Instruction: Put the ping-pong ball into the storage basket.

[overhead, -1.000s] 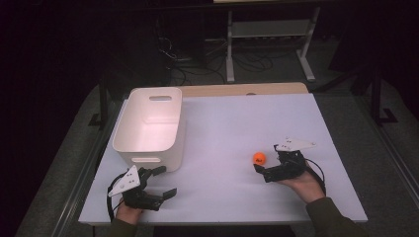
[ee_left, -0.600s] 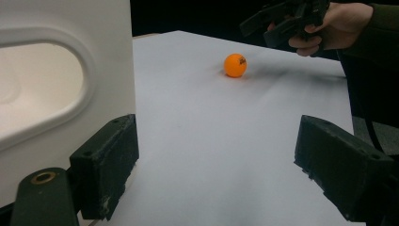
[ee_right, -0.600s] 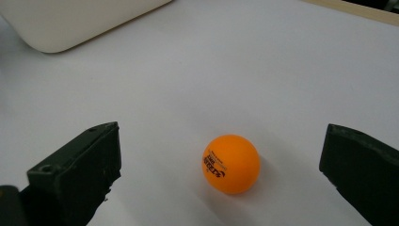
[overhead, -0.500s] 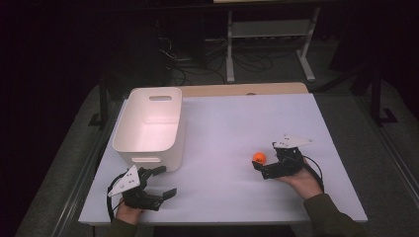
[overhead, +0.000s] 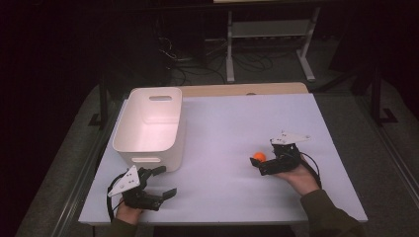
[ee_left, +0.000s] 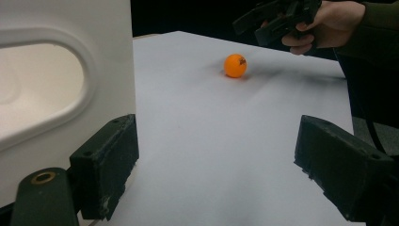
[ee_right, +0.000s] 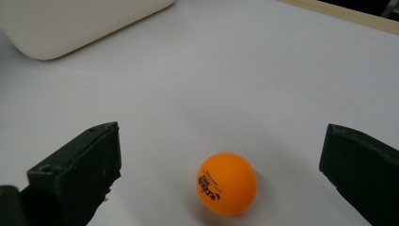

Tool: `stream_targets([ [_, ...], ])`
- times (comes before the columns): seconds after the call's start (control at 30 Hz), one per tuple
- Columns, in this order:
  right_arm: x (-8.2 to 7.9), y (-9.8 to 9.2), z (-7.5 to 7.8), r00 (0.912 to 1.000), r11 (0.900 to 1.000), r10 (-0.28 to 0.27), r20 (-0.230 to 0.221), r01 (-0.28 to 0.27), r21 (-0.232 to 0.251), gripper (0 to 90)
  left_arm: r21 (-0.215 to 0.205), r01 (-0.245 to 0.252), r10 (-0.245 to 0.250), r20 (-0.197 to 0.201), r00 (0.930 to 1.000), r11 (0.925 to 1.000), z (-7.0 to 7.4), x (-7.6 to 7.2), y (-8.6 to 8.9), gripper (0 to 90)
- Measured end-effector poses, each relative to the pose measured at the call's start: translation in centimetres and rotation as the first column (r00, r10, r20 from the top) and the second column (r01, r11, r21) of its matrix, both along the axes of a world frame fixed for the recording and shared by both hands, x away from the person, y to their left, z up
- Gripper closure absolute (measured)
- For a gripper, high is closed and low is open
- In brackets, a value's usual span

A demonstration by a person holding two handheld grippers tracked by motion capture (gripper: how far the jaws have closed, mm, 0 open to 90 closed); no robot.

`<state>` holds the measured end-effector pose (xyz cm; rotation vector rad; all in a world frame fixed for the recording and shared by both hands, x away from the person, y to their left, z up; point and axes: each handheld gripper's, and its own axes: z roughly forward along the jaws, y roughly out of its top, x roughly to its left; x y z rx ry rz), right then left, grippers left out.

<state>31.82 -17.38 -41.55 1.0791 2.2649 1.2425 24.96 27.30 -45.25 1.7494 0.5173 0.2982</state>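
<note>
A small orange ball (overhead: 258, 157) lies on the white table (overhead: 222, 123), right of centre. My right gripper (overhead: 264, 160) is low over the table and open. In the right gripper view the ball (ee_right: 227, 183) sits between the two wide-apart jaws of my right gripper (ee_right: 226, 141), touching neither. My left gripper (overhead: 165, 181) is open near the front left edge, just in front of the white bin (overhead: 150, 126). The left gripper view looks past my open left gripper (ee_left: 221, 150) to the ball (ee_left: 235, 65) and the right gripper (ee_left: 263, 21) beyond it.
The bin (ee_left: 56, 70) is empty, with a handle slot facing my left gripper. Its corner shows at the top left of the right gripper view (ee_right: 70, 23). A wooden strip (overhead: 242, 90) runs along the table's far edge. A metal stand (overhead: 267, 29) is on the floor behind.
My right gripper has slid a little to the left, so that its jaws now flank the ball. The left gripper and the ball have stayed put.
</note>
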Motion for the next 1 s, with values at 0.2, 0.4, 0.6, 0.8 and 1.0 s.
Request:
stream_targets([
  [0.2, 0.4, 0.0, 0.1, 1.0000, 1.000, -0.004, 0.002, 0.004, -0.002, 0.0, -0.001, 0.000, 0.000, 0.000, 1.0000, 1.0000, 0.0, 0.0, 0.0, 14.0],
  [0.4, 0.8, 0.1, 0.2, 1.0000, 1.000, -0.007, 0.004, 0.007, -0.004, 0.0, -0.002, 0.000, 0.000, -0.001, 1.0000, 1.0000, 0.0, 0.0, 0.0, 14.0],
  [0.6, 1.2, 0.2, 0.2, 0.9999, 1.000, -0.009, 0.006, 0.009, -0.004, 0.0, -0.002, 0.000, 0.000, 0.000, 1.0000, 1.0000, 0.0, 0.0, 0.0, 14.0],
  [0.8, 1.6, 0.3, 0.1, 0.9999, 1.000, -0.013, 0.006, 0.013, -0.005, 0.0, -0.003, 0.000, 0.000, 0.000, 1.0000, 1.0000, 0.0, 0.0, 0.0, 14.0],
  [1.0, 2.0, 0.4, 0.0, 0.9998, 1.000, -0.018, 0.009, 0.018, 0.004, 0.0, -0.004, 0.000, 0.000, 0.000, 1.0000, 1.0000, 0.0, 0.0, 0.0, 14.0],
])
